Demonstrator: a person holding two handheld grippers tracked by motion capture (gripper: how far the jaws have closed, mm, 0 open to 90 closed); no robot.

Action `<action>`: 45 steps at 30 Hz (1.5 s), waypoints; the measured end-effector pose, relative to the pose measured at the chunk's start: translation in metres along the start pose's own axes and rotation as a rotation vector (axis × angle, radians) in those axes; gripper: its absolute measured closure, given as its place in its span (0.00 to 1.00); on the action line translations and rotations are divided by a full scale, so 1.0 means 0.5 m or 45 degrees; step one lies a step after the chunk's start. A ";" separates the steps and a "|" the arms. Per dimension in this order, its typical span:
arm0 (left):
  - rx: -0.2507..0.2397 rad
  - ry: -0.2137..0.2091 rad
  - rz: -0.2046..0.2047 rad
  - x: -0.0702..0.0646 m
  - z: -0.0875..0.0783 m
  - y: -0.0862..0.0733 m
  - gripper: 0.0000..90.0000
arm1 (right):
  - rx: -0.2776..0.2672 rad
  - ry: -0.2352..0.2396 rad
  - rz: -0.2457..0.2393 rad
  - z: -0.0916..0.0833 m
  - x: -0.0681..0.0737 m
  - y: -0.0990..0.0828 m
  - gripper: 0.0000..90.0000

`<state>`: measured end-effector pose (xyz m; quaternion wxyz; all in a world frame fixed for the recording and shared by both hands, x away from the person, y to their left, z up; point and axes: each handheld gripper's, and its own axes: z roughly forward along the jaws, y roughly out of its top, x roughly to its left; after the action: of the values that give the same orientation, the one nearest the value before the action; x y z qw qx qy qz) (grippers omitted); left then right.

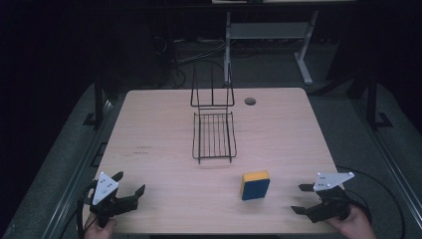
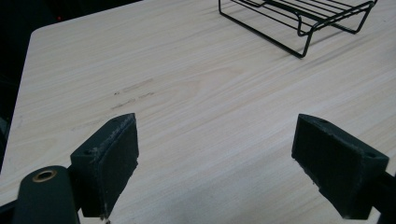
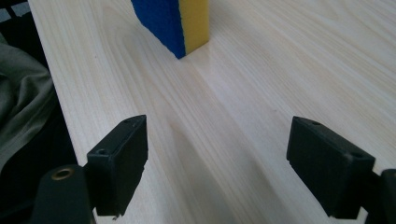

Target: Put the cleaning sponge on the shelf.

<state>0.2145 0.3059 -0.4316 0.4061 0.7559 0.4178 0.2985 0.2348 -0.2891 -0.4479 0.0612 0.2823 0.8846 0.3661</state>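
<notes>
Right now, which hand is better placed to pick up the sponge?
Right. The right gripper sits open beside the sponge, which stands on edge ahead of its jaws. The left gripper is farther off, facing bare table.

Pale wooden table (image 1: 149, 124), black wire rack (image 1: 214, 134), blue-and-yellow sponge (image 1: 255, 185)

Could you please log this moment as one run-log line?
left gripper: open, empty | right gripper: open, empty | sponge: upright, untouched | wire rack: mid-table

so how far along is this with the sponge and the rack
Nothing looks done yet: the sponge stands on edge on the table, apart from the wire rack. Both the left gripper and right gripper are open and empty. Grasping the sponge probably comes next.
</notes>
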 end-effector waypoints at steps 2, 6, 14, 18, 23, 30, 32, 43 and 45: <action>-0.001 0.003 -0.006 0.001 -0.001 0.000 0.16 | 0.003 0.005 -0.016 0.004 0.002 0.007 0.22; -0.006 0.009 -0.006 0.002 -0.004 0.000 0.16 | -0.004 0.035 -0.044 0.010 0.008 0.026 0.22; -0.007 0.010 -0.004 0.002 -0.005 0.001 0.16 | 0.006 0.068 -0.090 0.023 0.011 0.057 0.22; -0.007 0.012 -0.005 0.002 -0.004 0.002 0.16 | 0.015 0.085 -0.109 0.032 0.013 0.072 0.22; -0.005 0.014 -0.005 0.003 -0.005 0.002 0.16 | 0.029 0.119 -0.146 0.046 0.017 0.099 0.23; -0.007 0.014 -0.007 0.005 -0.007 0.002 0.16 | 0.057 0.151 -0.189 0.062 0.021 0.137 0.23; -0.007 0.013 -0.007 0.005 -0.007 0.002 0.16 | 0.061 0.154 -0.204 0.065 0.021 0.145 0.23; -0.009 0.012 -0.006 0.004 -0.006 0.002 0.16 | 0.061 0.177 -0.226 0.079 0.019 0.173 0.23; -0.008 0.011 -0.007 0.004 -0.006 0.002 0.16 | 0.063 0.181 -0.233 0.080 0.018 0.176 0.23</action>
<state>0.2134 0.3083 -0.4289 0.4076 0.7522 0.4206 0.3019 0.2800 -0.2092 -0.4161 0.0246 0.1752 0.9175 0.3561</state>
